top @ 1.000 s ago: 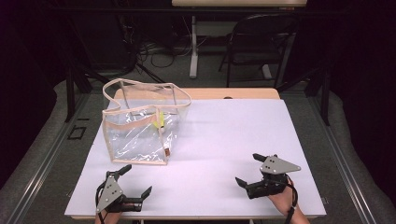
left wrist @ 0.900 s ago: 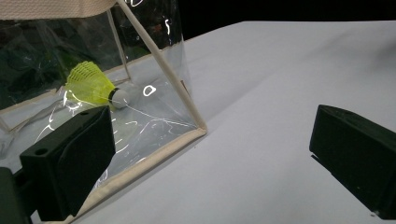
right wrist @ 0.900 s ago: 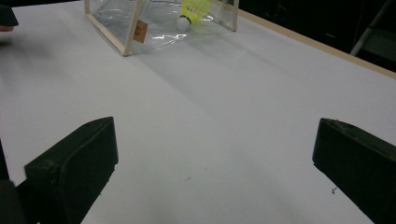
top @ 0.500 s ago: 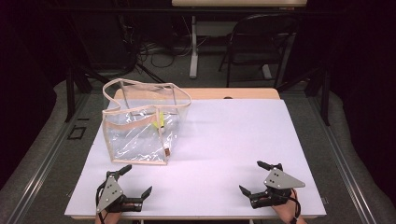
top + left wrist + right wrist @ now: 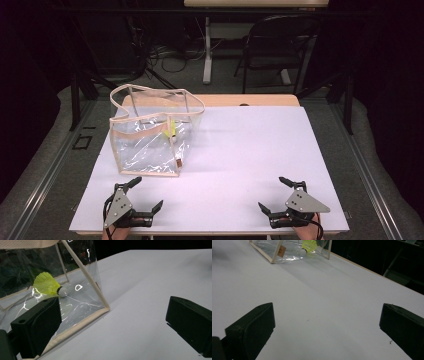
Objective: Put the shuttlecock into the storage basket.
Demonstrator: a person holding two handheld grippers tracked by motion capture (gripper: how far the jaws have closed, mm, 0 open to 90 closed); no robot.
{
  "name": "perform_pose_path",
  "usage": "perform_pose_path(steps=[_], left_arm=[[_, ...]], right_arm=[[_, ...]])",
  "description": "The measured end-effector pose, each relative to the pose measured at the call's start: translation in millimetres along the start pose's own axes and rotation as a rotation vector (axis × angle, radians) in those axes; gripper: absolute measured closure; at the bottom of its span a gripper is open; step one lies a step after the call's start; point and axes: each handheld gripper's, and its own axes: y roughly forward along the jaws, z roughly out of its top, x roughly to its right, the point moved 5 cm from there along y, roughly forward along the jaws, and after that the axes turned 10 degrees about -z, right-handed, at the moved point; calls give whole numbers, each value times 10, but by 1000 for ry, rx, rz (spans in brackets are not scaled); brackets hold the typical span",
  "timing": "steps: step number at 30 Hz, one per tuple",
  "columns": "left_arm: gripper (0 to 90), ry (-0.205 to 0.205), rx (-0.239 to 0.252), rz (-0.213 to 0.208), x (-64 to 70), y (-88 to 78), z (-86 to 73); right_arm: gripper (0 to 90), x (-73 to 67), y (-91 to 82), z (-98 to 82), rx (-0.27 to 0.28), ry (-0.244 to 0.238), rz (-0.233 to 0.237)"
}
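At tabletop's near edge: right gripper (image 5: 282,198), jaws wide and empty, now drawn back and lowered toward the near-right corner; left gripper (image 5: 138,194), wide, unmoved beside bag (image 5: 150,135) holding shuttlecock (image 5: 48,284), far-left; work looks finished.

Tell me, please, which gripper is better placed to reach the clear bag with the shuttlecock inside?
Left, probably. The left gripper sits open just in front of the clear bag, whose corner and yellow shuttlecock loom close in its view. The right gripper, also open, rests across the white table.
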Motion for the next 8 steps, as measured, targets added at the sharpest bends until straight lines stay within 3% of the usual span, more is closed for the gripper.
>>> perform_pose_path(steps=[8], left_arm=[[2, 5, -7, 2, -4, 11, 0]], right_arm=[[0, 18, -4, -8, 6, 9, -3]])
